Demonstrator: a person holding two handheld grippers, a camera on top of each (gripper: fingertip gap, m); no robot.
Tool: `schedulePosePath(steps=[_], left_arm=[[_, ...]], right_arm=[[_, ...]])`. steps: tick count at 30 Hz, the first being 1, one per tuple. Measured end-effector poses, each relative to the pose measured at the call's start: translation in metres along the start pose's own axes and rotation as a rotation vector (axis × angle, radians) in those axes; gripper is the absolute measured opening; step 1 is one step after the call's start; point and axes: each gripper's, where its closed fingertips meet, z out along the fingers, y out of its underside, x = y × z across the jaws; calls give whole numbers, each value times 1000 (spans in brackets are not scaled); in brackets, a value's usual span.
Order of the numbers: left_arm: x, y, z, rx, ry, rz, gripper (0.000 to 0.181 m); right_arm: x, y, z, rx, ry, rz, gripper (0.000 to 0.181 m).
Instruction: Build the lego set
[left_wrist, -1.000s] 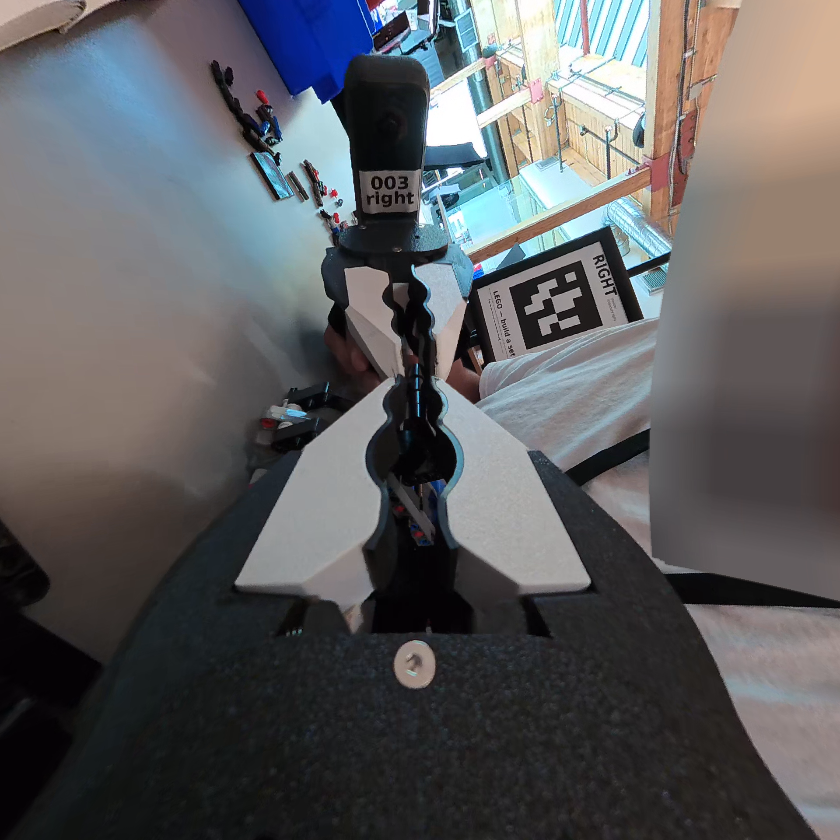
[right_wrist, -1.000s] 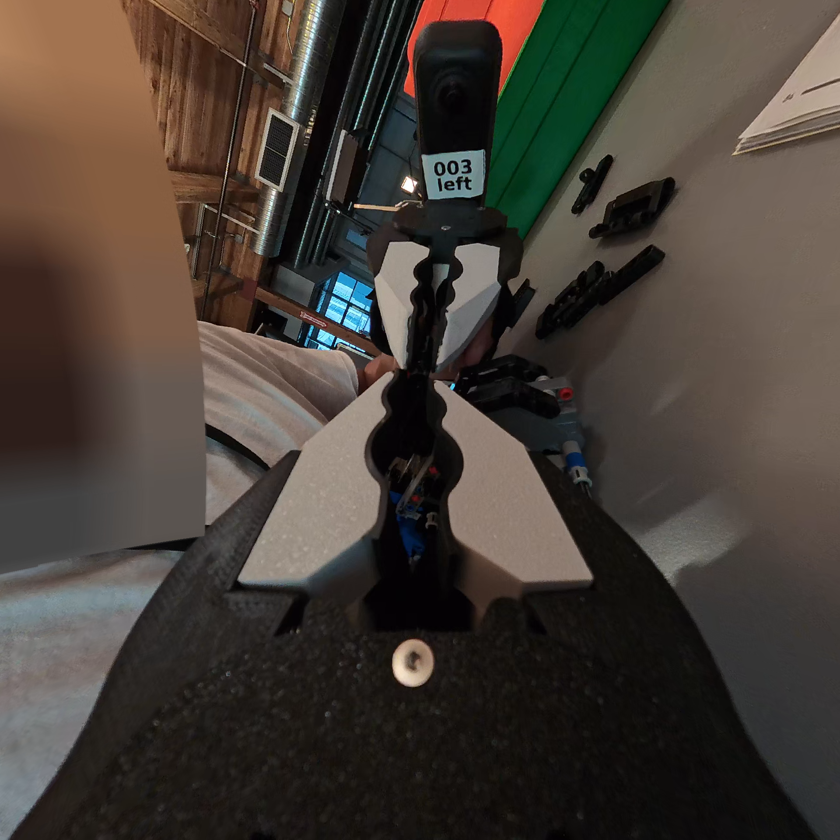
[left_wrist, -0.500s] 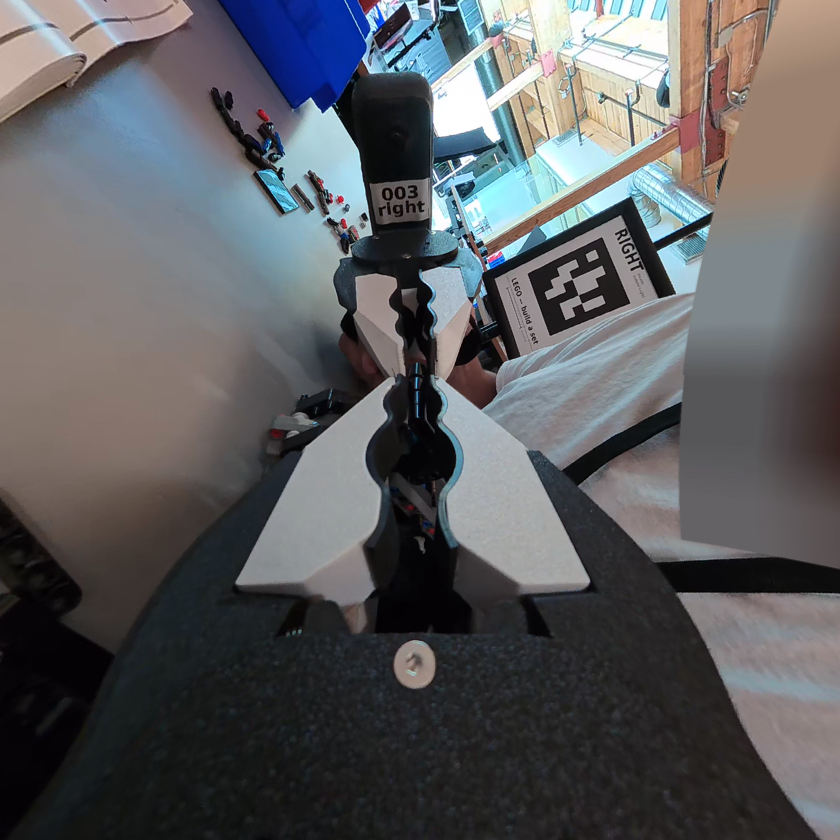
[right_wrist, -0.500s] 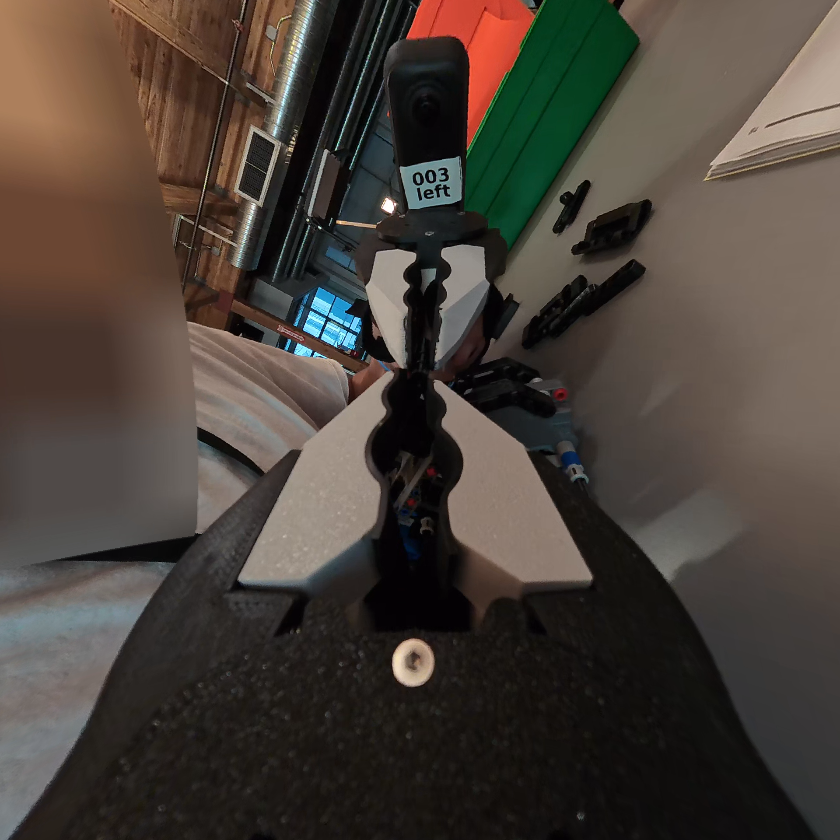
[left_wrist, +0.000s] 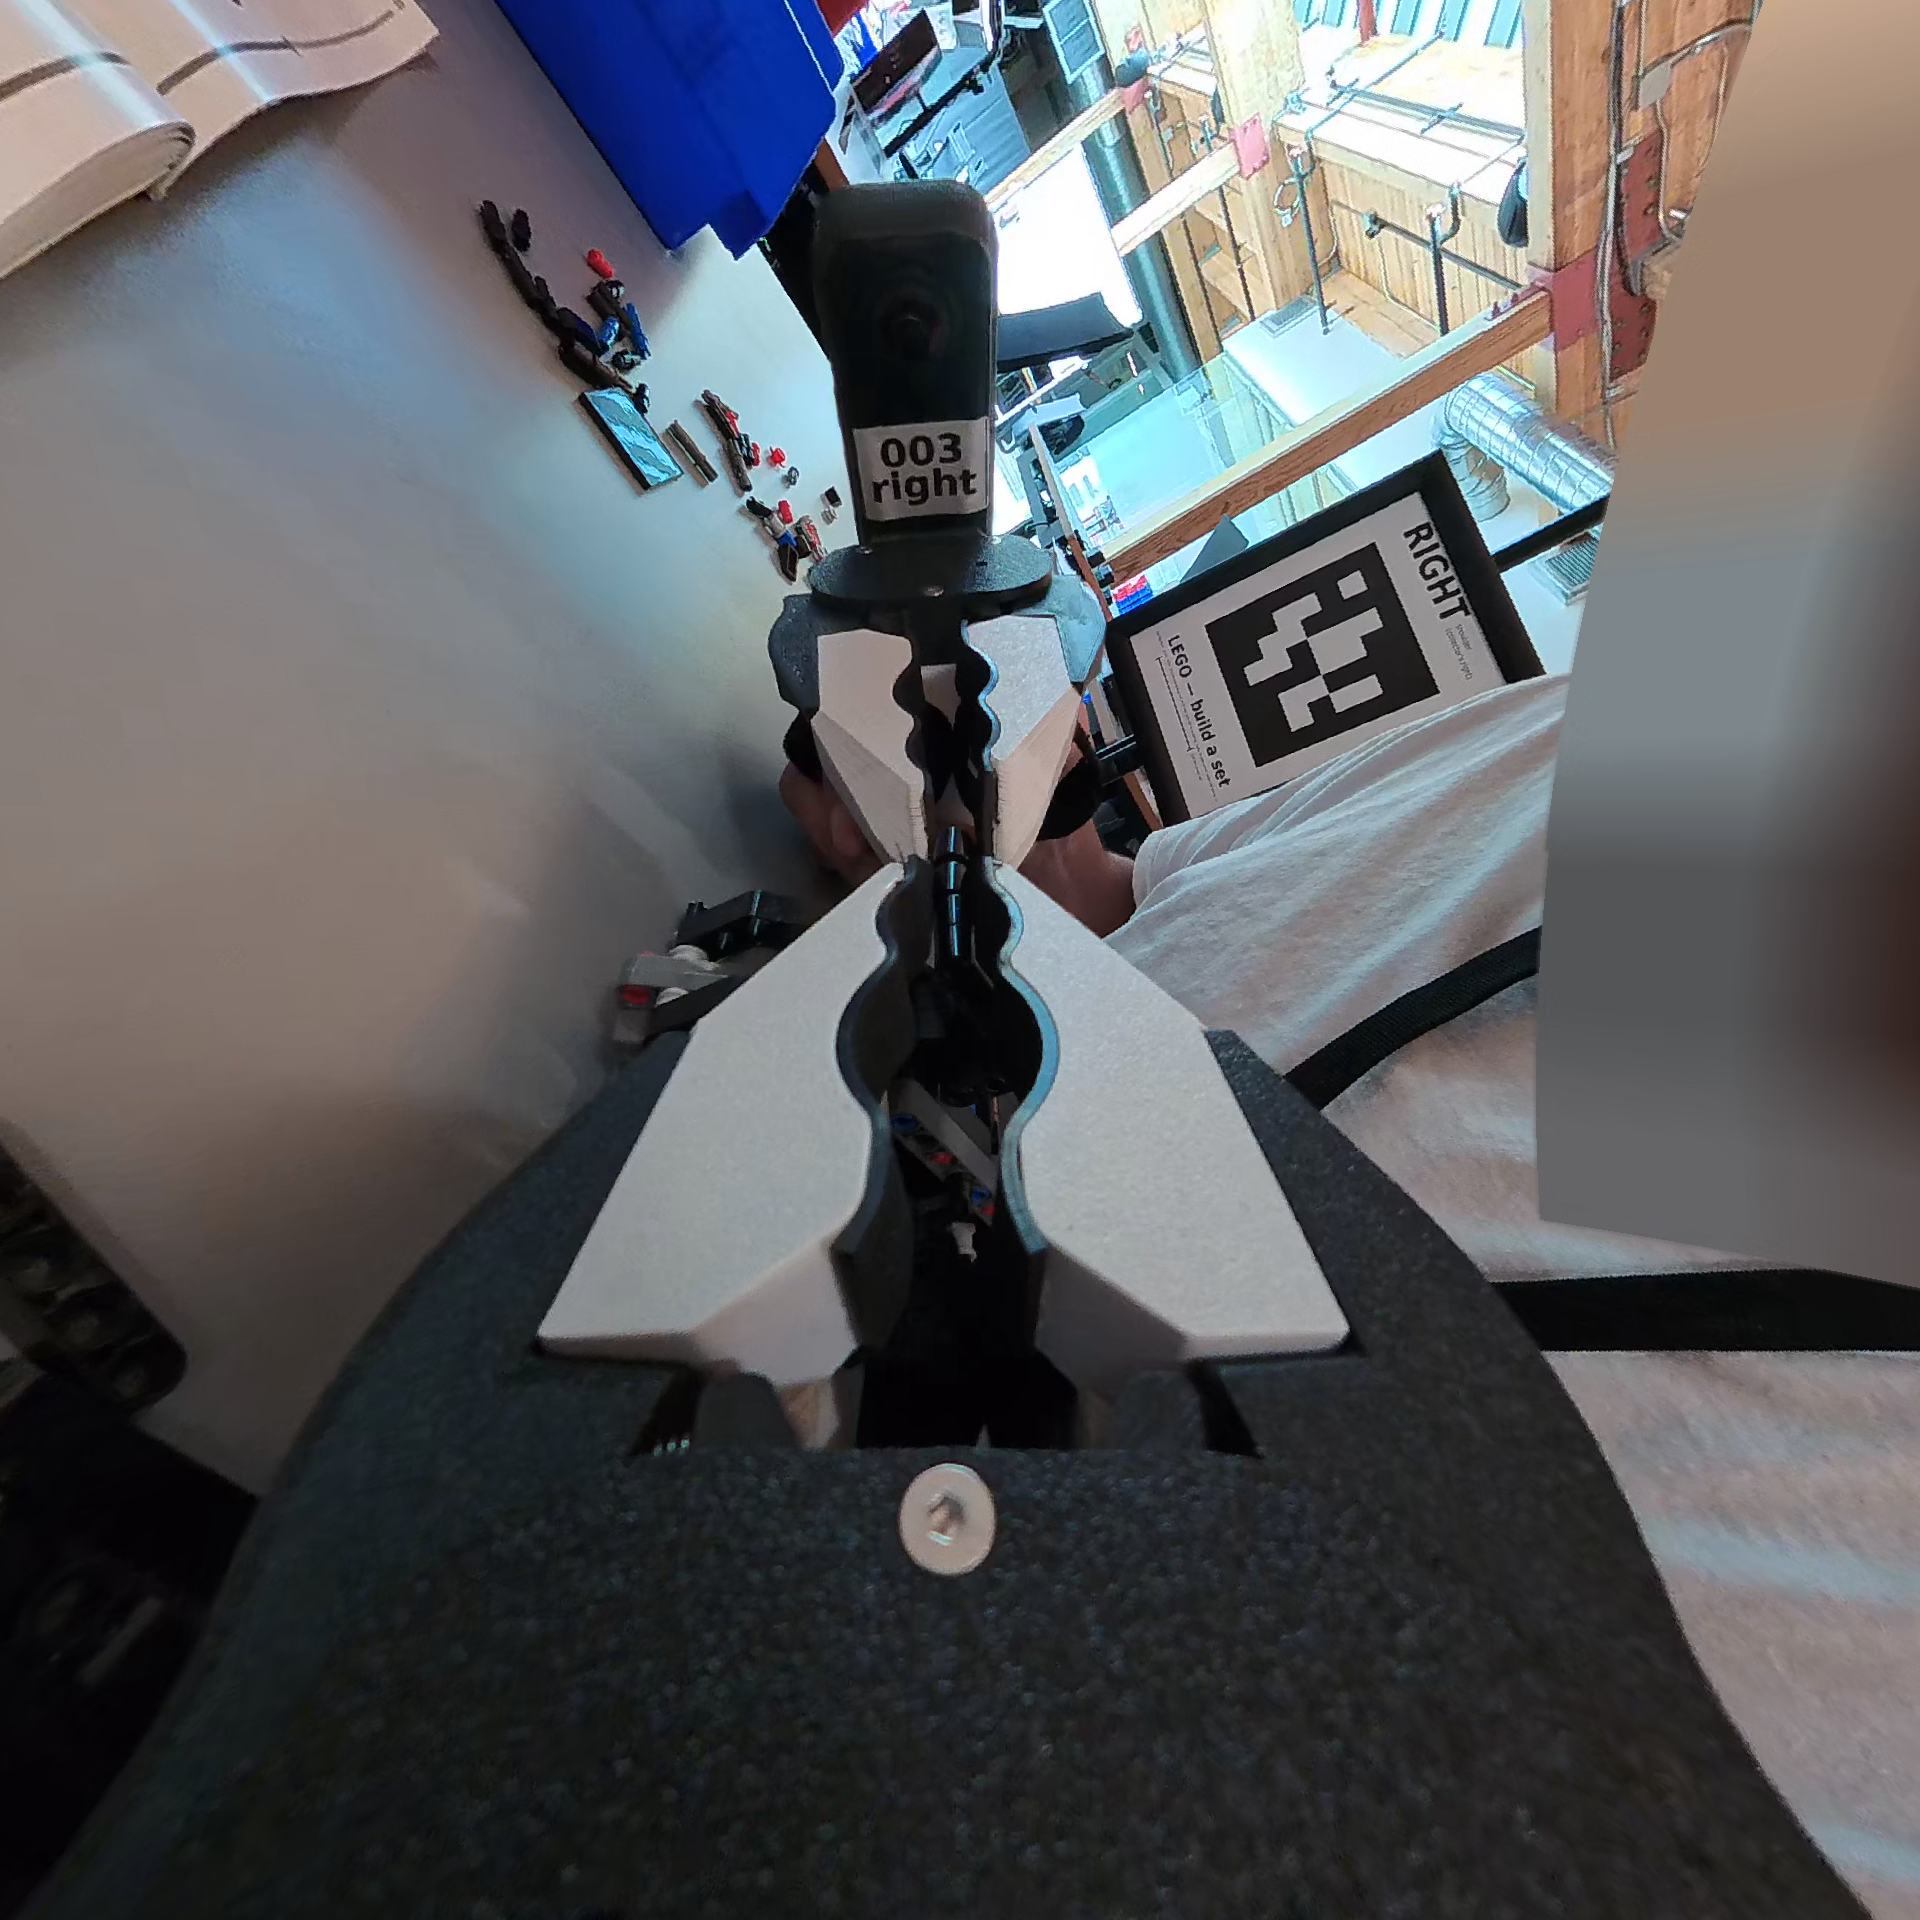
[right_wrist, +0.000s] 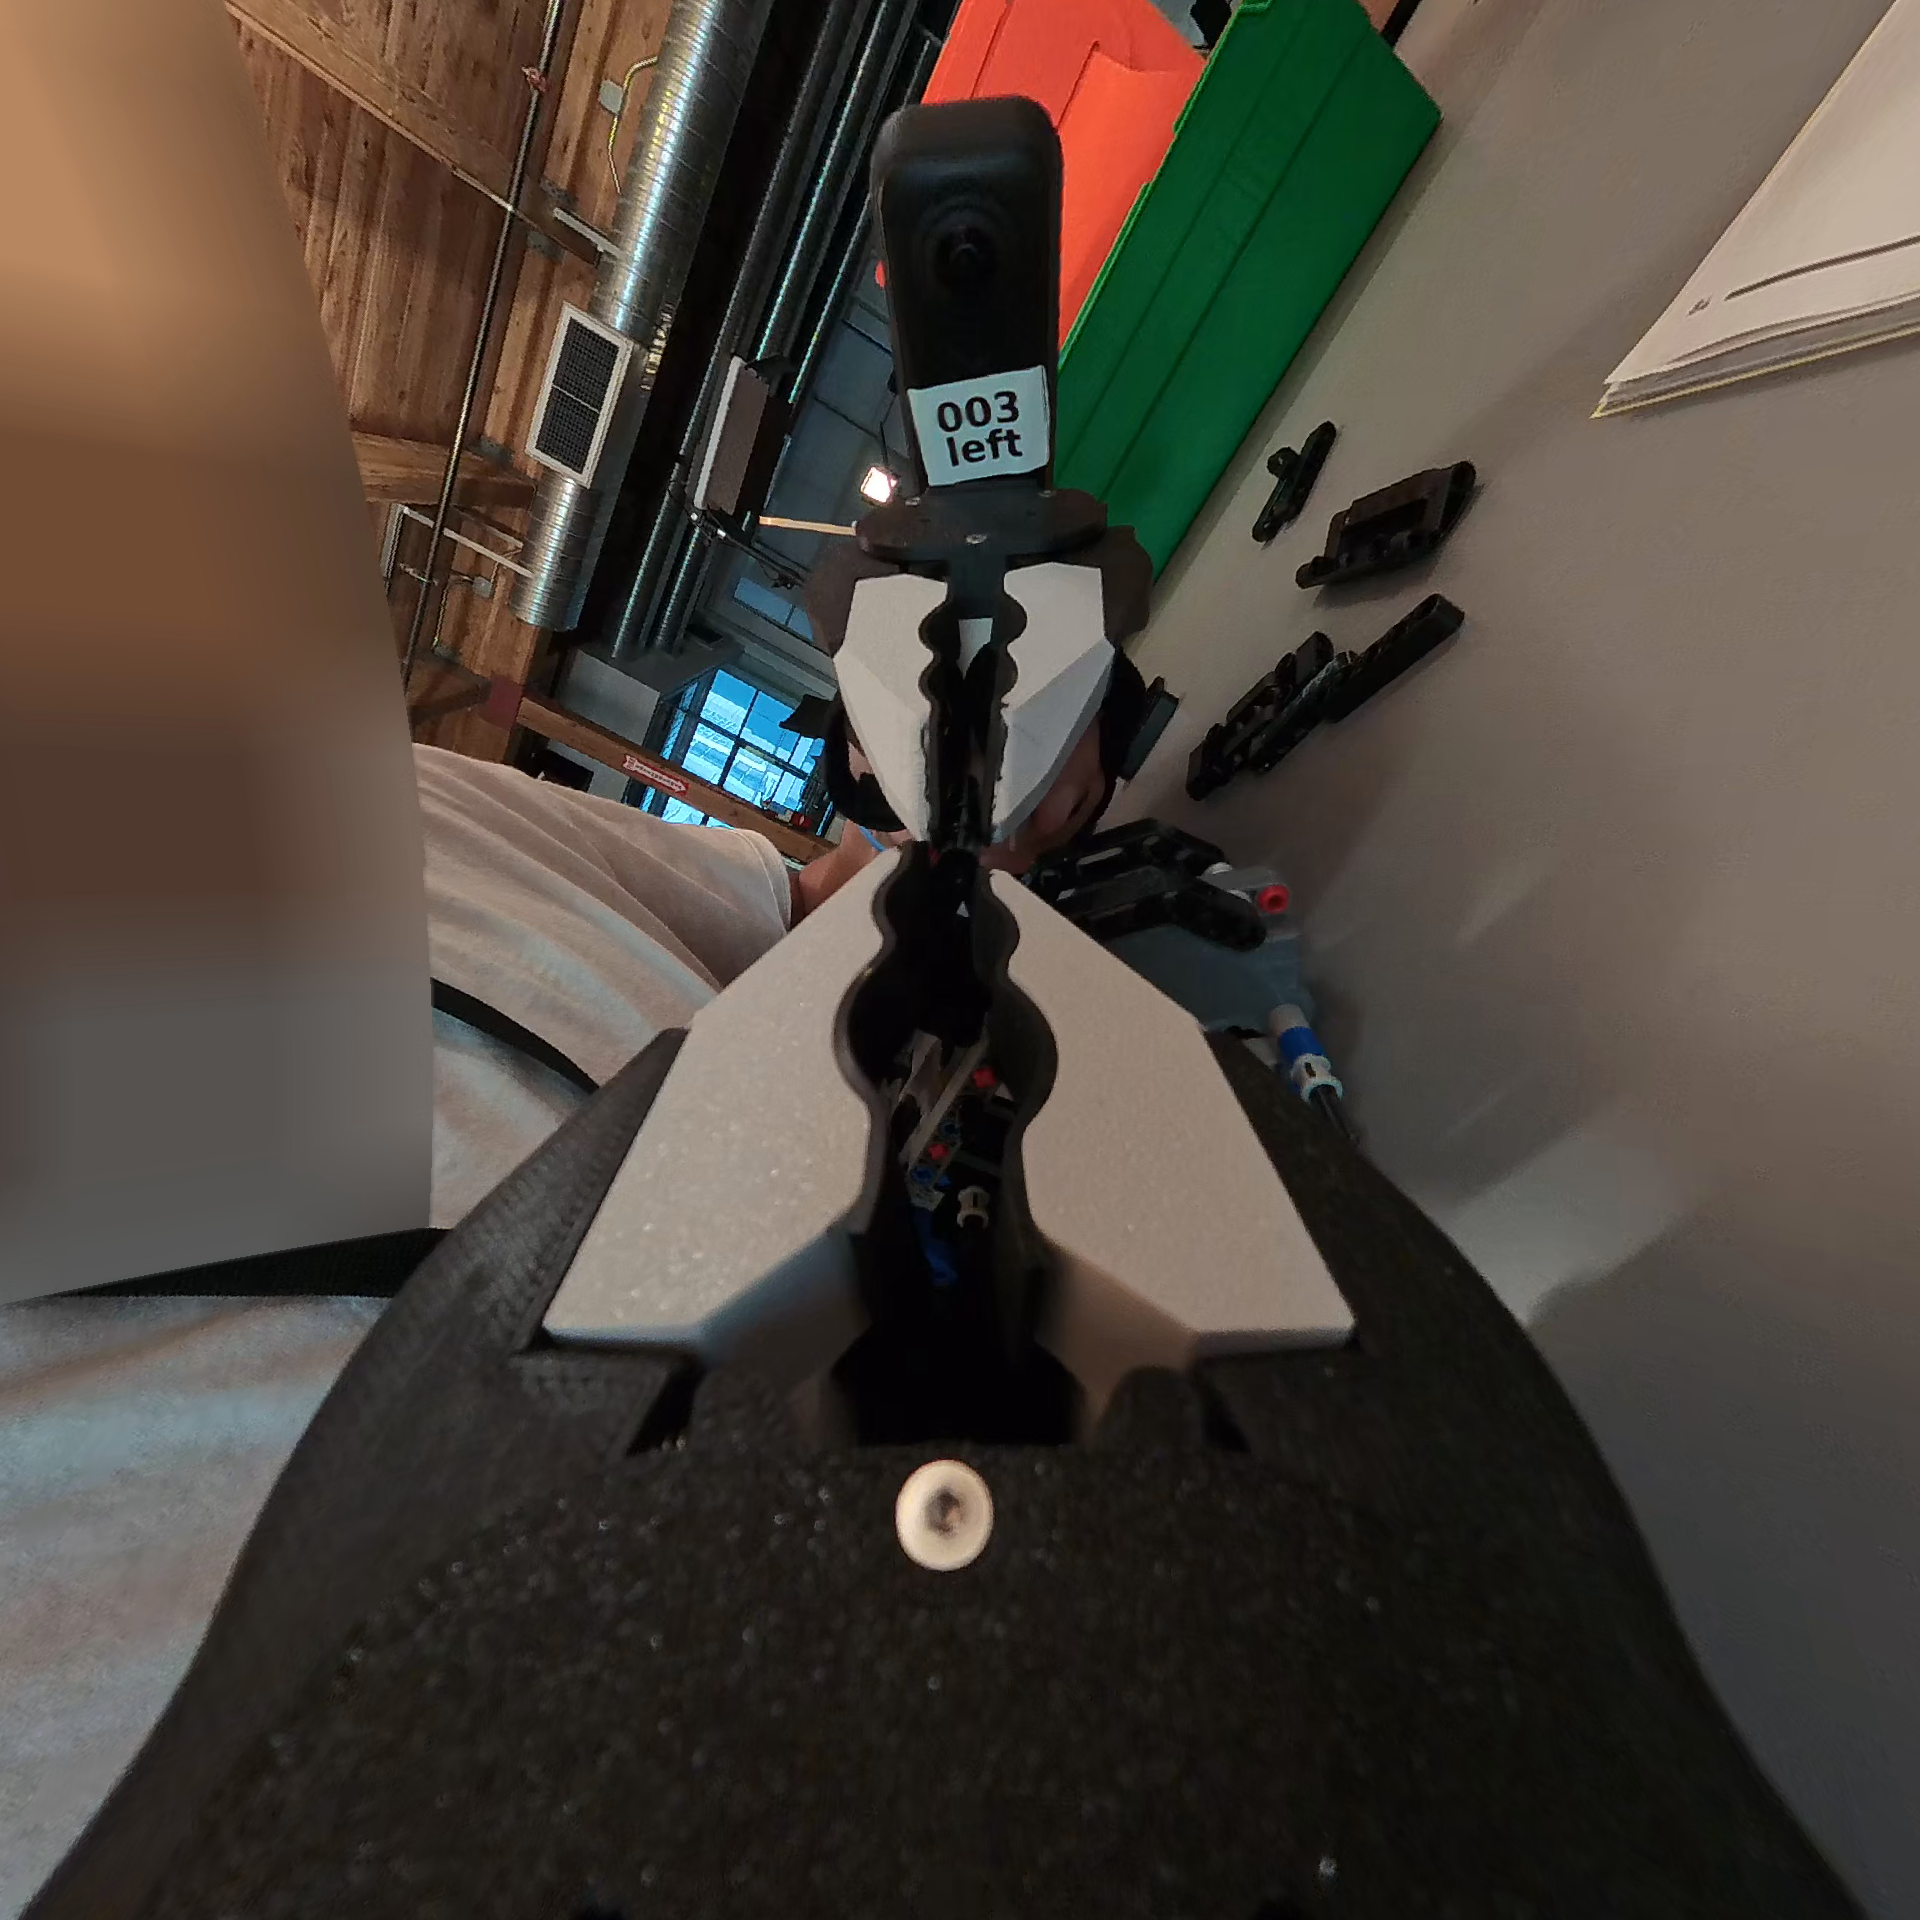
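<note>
Both tools (left_wrist: 948, 904) (right_wrist: 948, 883) clamp black lego assy (left_wrist: 951, 935), tip-to-tip.

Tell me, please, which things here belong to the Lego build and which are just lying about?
Belonging:
left claw
right claw
black Lego assembly held between both claws
loose black beams
small loose pieces
instruction booklet

Lying about:
blue bin
green bin
framed marker sign
</note>
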Motion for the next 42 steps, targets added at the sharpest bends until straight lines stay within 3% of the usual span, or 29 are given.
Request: schedulePosePath(steps=[10,13,16,21,25,42], left_arm=[[0,-1,1,21,11,6,6],[-1,-2,-1,43,-2,22,7],[0,-5,-10,61,-48,71,26],[7,26,-14,-69,-90,188,25],[9,29,-11,-48,-70,173,14],[10,28,-9,24,-37,151,10]], right_arm=[[-1,-3,-5,31,33,-78,11],[-8,-2,-12,44,91,-252,26],[-14,14,-14,-25,168,-486,23],[-3,27,-12,-121,311,-780,17],[-1,24,-11,-132,351,-890,7],[-3,26,-11,-146,342,-938,0]])
